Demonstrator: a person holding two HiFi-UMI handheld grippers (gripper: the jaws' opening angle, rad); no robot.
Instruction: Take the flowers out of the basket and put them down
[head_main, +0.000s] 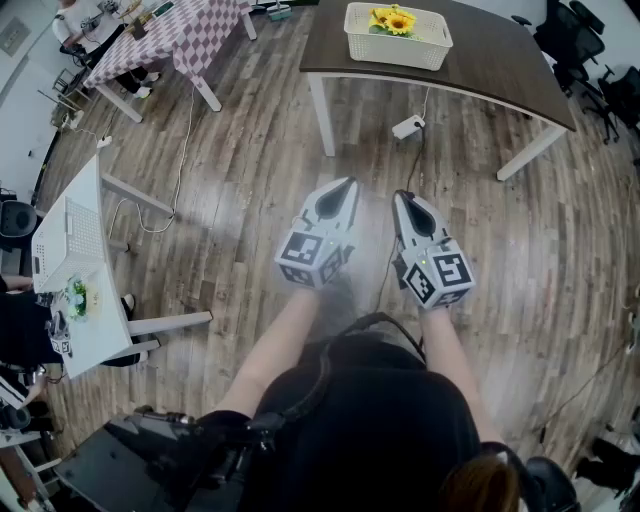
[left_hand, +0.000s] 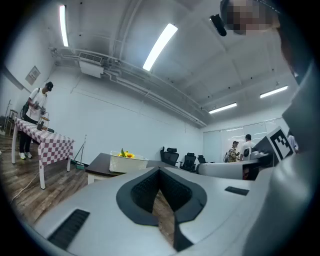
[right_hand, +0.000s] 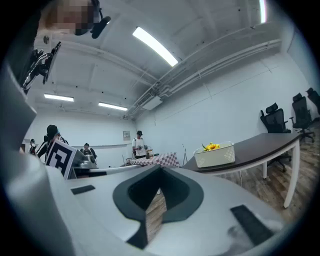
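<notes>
Head view looks steeply down on yellow flowers (head_main: 392, 20) sitting inside a white slatted basket (head_main: 400, 52). The basket stands near the far edge of a dark brown worktop (head_main: 500, 75) with white legs, at the top of the frame. The flowers poke just above the basket's rim.

Your 2 grippers are well apart from the basket, held side by side over the wooden floor (head_main: 240, 170) on the near side of the worktop. Your left hand-held gripper (head_main: 349, 183) points level toward the worktop, and its marker cube (head_main: 310, 256) faces the camera. Left gripper view shows its jaws closed tip to tip with nothing between them; only floor shows through the notch under the tips. Your right hand-held gripper (head_main: 400, 196) sits just beside it, also level, with its own marker cube (head_main: 440, 278). Right gripper view shows those jaws pressed fully together and empty as well. In both gripper views the basket and flowers appear ahead on the worktop, out of reach.

A small white box (head_main: 408, 126) with a cable lies on the floor under the worktop. A table with a red and white checked cloth (head_main: 175, 30) stands at the upper left, and a person (left_hand: 35, 112) stands at it in the left gripper view. A white desk (head_main: 85, 270) runs along the left edge, and black office chairs (head_main: 590, 50) sit at the upper right.
</notes>
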